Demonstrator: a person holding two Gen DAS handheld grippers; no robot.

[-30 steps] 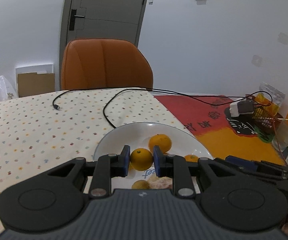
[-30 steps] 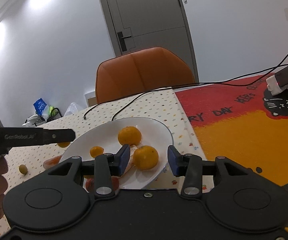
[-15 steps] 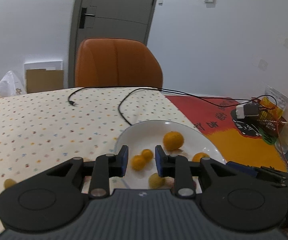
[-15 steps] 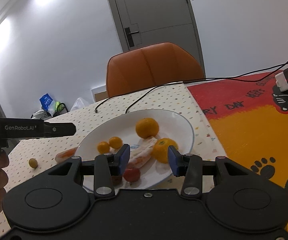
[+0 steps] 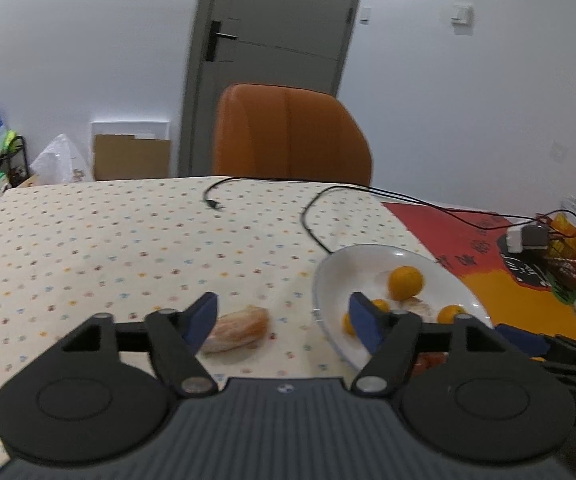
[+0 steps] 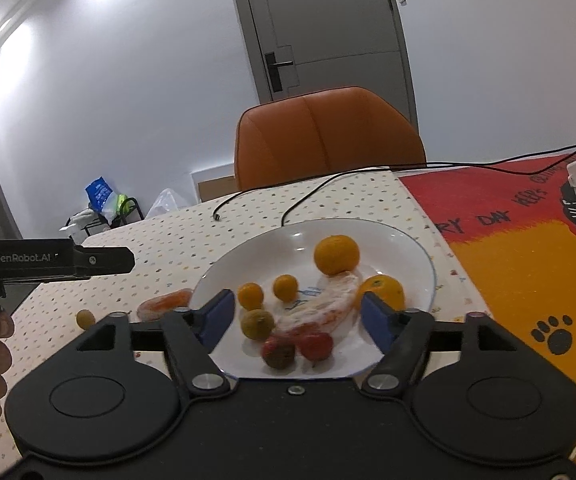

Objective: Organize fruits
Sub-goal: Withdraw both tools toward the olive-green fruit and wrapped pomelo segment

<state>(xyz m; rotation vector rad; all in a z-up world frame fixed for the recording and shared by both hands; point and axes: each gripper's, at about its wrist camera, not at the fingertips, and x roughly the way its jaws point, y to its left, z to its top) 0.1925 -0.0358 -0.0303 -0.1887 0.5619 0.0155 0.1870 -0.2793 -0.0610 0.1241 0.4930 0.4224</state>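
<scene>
A small greenish fruit (image 6: 84, 318) lies farthest left on the dotted counter (image 5: 87, 240), well apart from the white plate (image 6: 408, 248). Next comes a wrapped orange piece (image 5: 236, 329), possibly a peeled segment in film, though blur hides the detail; it sits just beside the plate's left rim. The left tool (image 5: 281, 320) hovers over it with its jaws spread wide and empty, the left blue pad close to the piece. The step in hand looks like collecting the strays: the next move calls for lowering the left tool and centring the piece between the pads before closing. On the plate rest two large oranges, two small ones, a greenish fruit, two reddish ones and another wrapped piece. The right tool (image 6: 296, 318) is held level before the plate, jaws wide apart, gripping nothing.
</scene>
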